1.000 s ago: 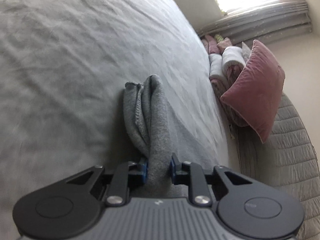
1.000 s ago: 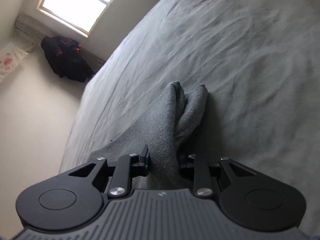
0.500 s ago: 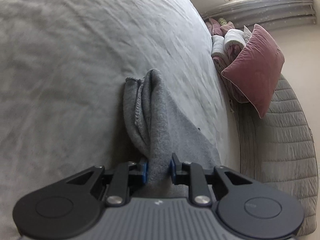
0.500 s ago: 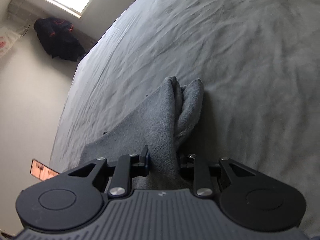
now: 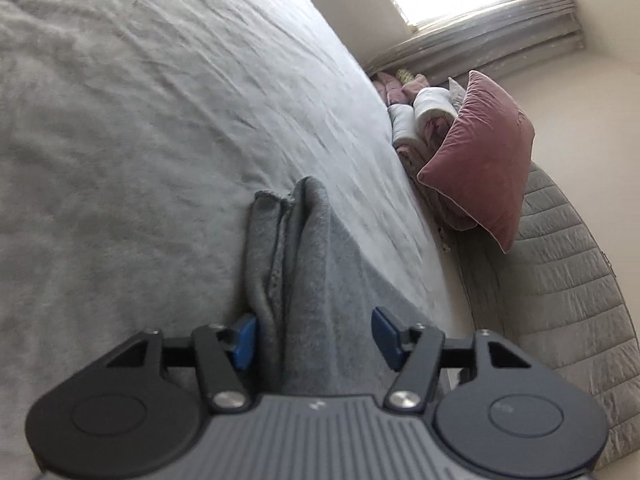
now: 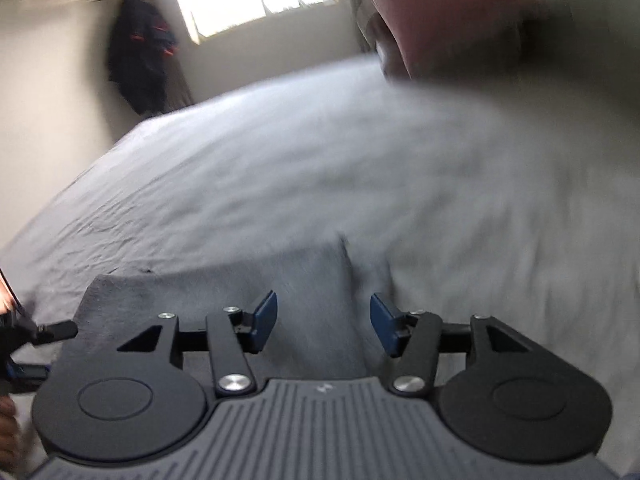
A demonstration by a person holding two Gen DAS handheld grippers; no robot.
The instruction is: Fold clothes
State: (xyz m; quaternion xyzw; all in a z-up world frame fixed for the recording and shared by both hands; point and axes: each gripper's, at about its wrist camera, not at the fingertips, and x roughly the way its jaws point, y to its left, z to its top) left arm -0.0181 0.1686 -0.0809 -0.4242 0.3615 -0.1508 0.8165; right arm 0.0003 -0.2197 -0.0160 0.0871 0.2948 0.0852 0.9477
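Note:
A grey knit garment (image 5: 288, 264) lies on the grey bed sheet (image 5: 140, 120), its edge still bunched in an upright fold. My left gripper (image 5: 314, 320) straddles that fold with its jaws opening; the cloth leans by the left pad and the right pad stands clear of it. In the blurred right wrist view the same garment (image 6: 240, 280) lies flat on the bed. My right gripper (image 6: 323, 308) hovers over its right edge, jaws opening, with no cloth pinched between the pads. The left gripper's tip and a hand (image 6: 24, 332) show at that view's left border.
A pink pillow (image 5: 484, 152) and a pile of rolled bedding (image 5: 416, 120) sit at the bed's far end against a quilted grey headboard (image 5: 560, 280). A dark jacket (image 6: 140, 64) hangs on the wall beside a bright window. The bed edge runs close on the right.
Both grippers were shut on bunched folds of the grey garment; now both have parted their jaws and let go. The right view has rolled sharply, and the cloth there has dropped flat.

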